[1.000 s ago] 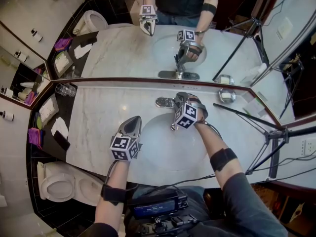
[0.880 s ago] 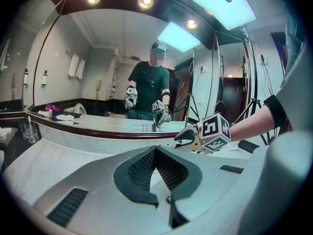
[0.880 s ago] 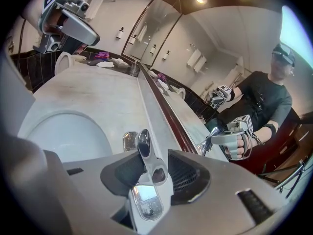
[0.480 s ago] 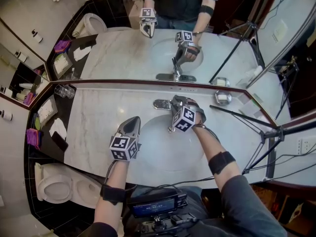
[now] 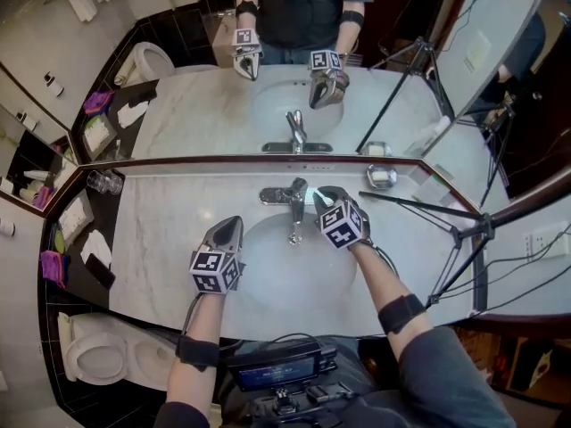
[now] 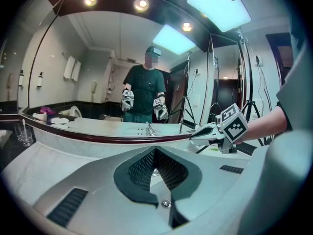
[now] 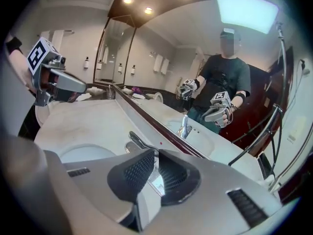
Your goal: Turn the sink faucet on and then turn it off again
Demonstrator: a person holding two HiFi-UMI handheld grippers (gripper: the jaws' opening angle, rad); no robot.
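Note:
The chrome faucet stands at the back of the oval sink basin, its lever uncovered. Whether water runs I cannot tell. My right gripper hovers just right of the lever, apart from it. Its jaws have just been closing and now meet at the tips with nothing between them; the faucet only shows behind them. My left gripper hangs over the basin's left rim, shut and empty. It also shows at the left of the right gripper view.
A wall mirror runs behind the counter and repeats the person and both grippers. A glass stands at the counter's far left, a small metal dish at the right. A tripod leans over the right end. A toilet sits lower left.
My right gripper has come off the faucet lever, risen and shifted right while rolling, and its jaws have closed. The lever is now exposed. The left gripper has stayed put.

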